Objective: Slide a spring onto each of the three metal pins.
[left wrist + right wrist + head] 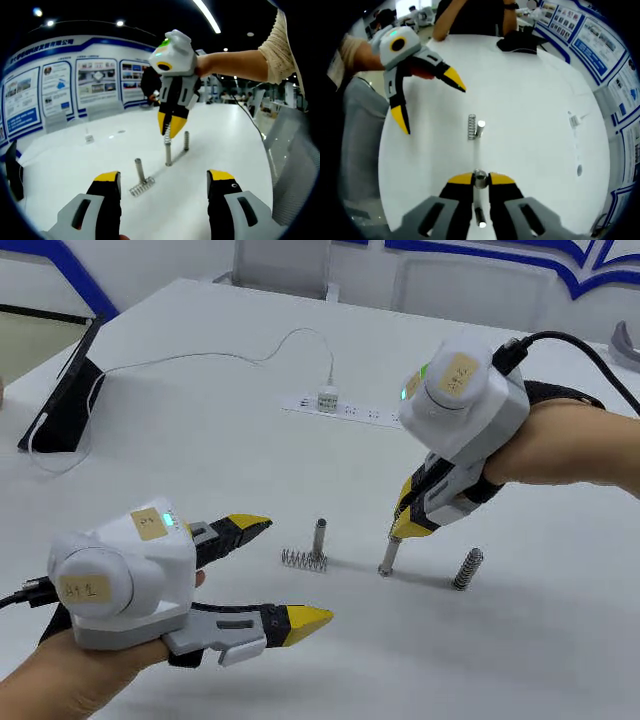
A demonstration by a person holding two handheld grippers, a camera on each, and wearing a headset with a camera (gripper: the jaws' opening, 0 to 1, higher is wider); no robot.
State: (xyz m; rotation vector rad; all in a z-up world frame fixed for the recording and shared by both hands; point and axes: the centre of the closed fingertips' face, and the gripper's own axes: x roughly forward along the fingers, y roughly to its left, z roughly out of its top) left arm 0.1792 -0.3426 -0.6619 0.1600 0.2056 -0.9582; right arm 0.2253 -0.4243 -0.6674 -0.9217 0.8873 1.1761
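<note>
Works at a white table (200,470), with three metal pins in a row, closer to the near edge than the far edge.

Holds the right gripper (405,530) tipped down over the middle pin (387,558). Pinches the held spring (167,131) between the yellow tips, pressed tight on it, right at the top of that pin, with the pin leaning a little and its foot on the table. Cannot tell how far down the pin the spring sits. In the right gripper view, a round shiny end right between those pressed tips.

Holds the left gripper (298,570) low by the near edge, toward the left side of the table, jaws spread wide apart and pointing at the pins.

Toward the left edge from the middle pin: the first pin (319,536), upright and bare, with a loose spring (303,560) lying flat on the table right at its foot.

Toward the right edge from the middle pin: the third pin (475,554), also standing, with a fitted spring (465,572) wrapped around it.

Farther back, toward the far edge: a white power strip (345,410) with a plug (328,398) in it, and a thin white cable (200,357) running from the plug to a dark tablet (65,390) propped by the left edge.
</note>
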